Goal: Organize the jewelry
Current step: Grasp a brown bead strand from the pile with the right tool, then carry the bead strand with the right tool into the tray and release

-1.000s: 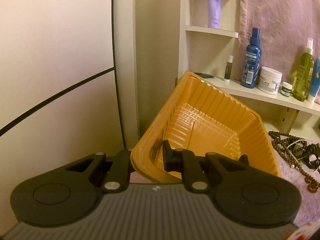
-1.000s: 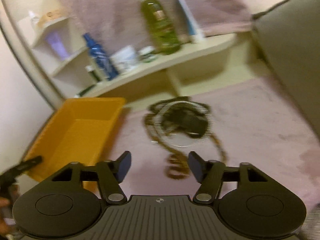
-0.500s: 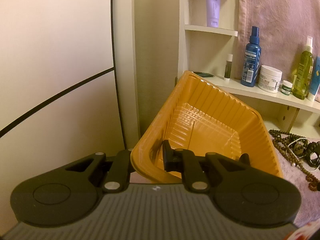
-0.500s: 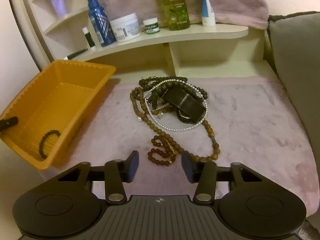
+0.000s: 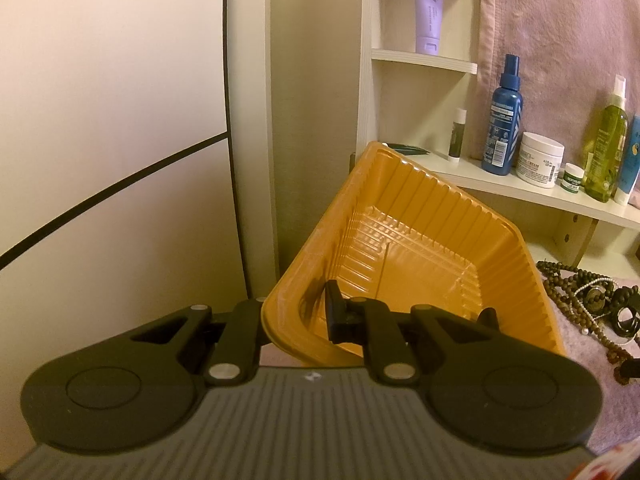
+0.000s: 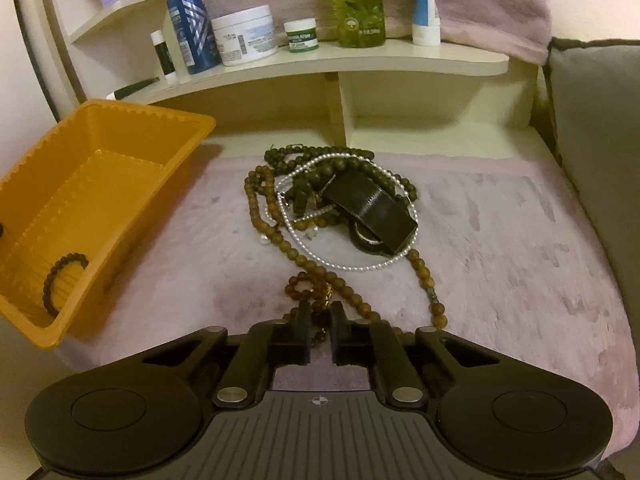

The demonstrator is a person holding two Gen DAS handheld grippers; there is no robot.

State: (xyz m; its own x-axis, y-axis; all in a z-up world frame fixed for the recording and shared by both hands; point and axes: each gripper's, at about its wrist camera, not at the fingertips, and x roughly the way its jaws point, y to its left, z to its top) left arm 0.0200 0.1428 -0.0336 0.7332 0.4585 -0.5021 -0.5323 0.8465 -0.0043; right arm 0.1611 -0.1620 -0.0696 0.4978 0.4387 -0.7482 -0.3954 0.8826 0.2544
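R hand-held gripper (image 6: 320,330) newly around amber beads (image 6: 310,286)

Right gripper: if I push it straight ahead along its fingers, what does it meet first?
The right gripper would likely meet the small amber bead bracelet first; its beads already sit between the nearly closed fingertips. Beyond lies the tangled jewelry pile. Depth is uncertain.

The left gripper (image 5: 295,314) has its jaws clamped on the tray (image 5: 420,240) rim; the right gripper (image 6: 320,330) jaws, nearly shut, apparently pinch the amber bracelet (image 6: 310,286).
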